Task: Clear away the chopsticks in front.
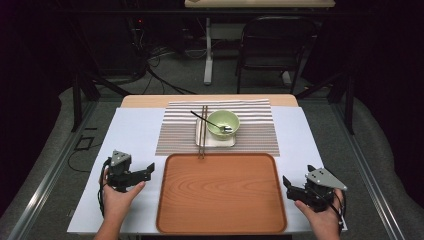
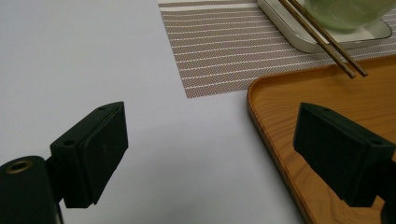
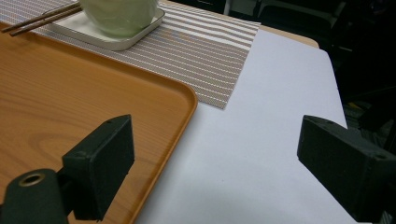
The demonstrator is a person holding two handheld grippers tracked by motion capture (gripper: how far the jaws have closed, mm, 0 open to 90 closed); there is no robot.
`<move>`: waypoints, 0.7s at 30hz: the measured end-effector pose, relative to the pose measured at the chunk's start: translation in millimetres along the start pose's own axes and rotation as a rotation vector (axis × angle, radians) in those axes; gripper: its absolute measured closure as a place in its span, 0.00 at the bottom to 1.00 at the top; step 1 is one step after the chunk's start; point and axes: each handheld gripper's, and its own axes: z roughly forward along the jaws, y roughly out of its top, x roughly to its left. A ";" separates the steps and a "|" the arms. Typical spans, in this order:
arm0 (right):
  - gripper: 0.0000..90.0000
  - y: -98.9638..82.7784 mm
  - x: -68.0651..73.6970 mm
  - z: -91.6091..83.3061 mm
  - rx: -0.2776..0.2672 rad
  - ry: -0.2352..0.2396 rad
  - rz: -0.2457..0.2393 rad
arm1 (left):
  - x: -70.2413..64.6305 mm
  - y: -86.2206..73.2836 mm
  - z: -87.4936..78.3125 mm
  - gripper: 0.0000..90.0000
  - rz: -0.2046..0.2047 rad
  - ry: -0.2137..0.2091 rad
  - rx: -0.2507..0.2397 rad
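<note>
At the lower left of the high view, the person's left hand (image 1: pixel 116 197) holds the left gripper (image 1: pixel 148 169) just left of the wooden tray (image 1: pixel 221 227), its jaws spread wide with nothing between them. In the left gripper view those two black jaws stand far apart, one over the white table cover (image 2: pixel 93 60) and the other over the tray's left rim. The tray fills the lower centre of the high view and carries nothing. Above it, in the middle of the frame, lies a striped placemat (image 1: pixel 255 135). On the mat sits a small white square dish (image 1: pixel 214 142), and a pale green bowl (image 1: pixel 223 122) stands on that dish with a dark-handled spoon (image 1: pixel 210 121) resting in it, the handle pointing to the upper left. A pair of brown chopsticks (image 1: pixel 202 132) lies across the dish's left side, their tips reaching over the tray's upper rim. At the lower right, the right hand (image 1: pixel 322 220) holds the right gripper (image 1: pixel 287 181) just right of the tray, likewise wide open and empty. A dark chair (image 1: pixel 275 45) stands at the upper right.
</note>
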 end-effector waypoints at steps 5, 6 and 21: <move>0.12 -0.2 -1.1 -1.2 -0.003 -0.002 0.004 | 0.6 1.3 -2.0 0.10 -0.009 0.002 0.002; 0.12 -0.2 -1.1 -1.2 -0.003 -0.002 0.004 | 0.8 1.8 -3.1 0.10 -0.011 0.002 0.000; 0.16 3.2 4.5 1.8 -0.020 0.027 -0.018 | 3.4 4.0 -18.6 0.05 -0.018 0.052 -0.023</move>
